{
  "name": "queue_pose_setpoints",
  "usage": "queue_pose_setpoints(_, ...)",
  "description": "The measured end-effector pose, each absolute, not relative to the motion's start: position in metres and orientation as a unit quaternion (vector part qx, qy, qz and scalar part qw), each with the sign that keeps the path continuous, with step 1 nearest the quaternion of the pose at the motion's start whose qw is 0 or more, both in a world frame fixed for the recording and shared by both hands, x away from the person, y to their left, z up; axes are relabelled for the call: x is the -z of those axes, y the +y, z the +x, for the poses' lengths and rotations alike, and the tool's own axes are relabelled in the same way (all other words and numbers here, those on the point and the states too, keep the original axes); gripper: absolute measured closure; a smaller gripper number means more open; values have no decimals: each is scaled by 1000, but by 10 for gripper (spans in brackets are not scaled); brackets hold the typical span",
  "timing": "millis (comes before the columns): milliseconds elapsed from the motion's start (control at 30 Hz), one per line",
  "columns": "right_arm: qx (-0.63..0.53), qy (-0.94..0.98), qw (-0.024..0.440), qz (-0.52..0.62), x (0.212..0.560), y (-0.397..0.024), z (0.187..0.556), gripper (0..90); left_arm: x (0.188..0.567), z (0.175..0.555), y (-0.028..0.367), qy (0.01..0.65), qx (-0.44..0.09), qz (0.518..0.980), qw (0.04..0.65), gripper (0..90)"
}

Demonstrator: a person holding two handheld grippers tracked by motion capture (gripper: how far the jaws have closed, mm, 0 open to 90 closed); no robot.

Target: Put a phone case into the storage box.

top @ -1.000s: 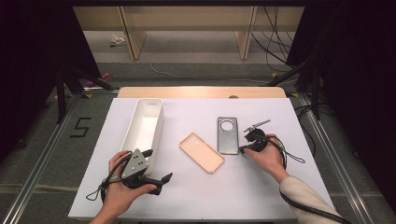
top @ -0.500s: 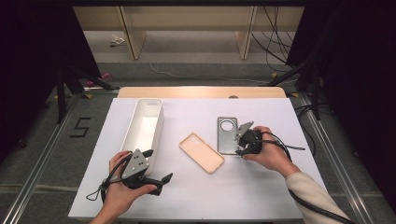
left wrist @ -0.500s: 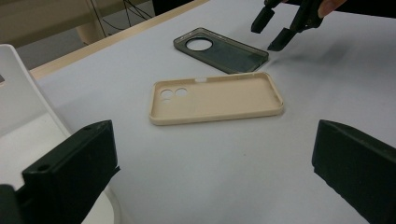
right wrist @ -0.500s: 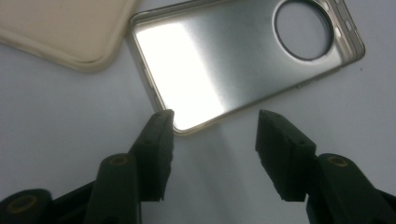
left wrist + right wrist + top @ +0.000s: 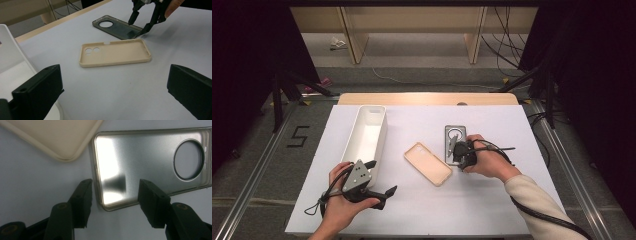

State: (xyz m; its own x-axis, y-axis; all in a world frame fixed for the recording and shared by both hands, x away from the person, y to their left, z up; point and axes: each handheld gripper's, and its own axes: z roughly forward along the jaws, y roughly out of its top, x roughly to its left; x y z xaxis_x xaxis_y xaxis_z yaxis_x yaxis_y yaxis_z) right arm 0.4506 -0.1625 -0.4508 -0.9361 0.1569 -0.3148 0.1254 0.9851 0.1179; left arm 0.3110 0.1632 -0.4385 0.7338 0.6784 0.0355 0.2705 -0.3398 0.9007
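Here the right gripper (image 5: pixel 454 150) sits at the near end of the dark phone case (image 5: pixel 150 165), jaws just opened partway and straddling its corner, pads clear. The case lies flat on the white table (image 5: pixel 512 210), just beside the beige phone case (image 5: pixel 428 163). The left gripper (image 5: pixel 379 177) rests wide open and empty near the white bin (image 5: pixel 369 132).

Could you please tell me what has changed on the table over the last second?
The right claw moved left over the near end of the dark translucent phone case, its jaws just opening astride the edge, not gripping. The left claw, beige phone case and white rectangular bin stayed put.
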Motion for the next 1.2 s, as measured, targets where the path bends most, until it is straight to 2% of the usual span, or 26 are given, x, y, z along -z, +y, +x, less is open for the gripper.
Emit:
queue_pose_setpoints(567, -10, 988, 146, 39, 455, -153, 455, 570, 439, 311, 163, 299, -207, 792, 490, 0)
queue_pose_setpoints(1200, 0, 992, 127, 18, 456, -147, 452, 776, 439, 311, 162, 297, -207, 793, 490, 0)
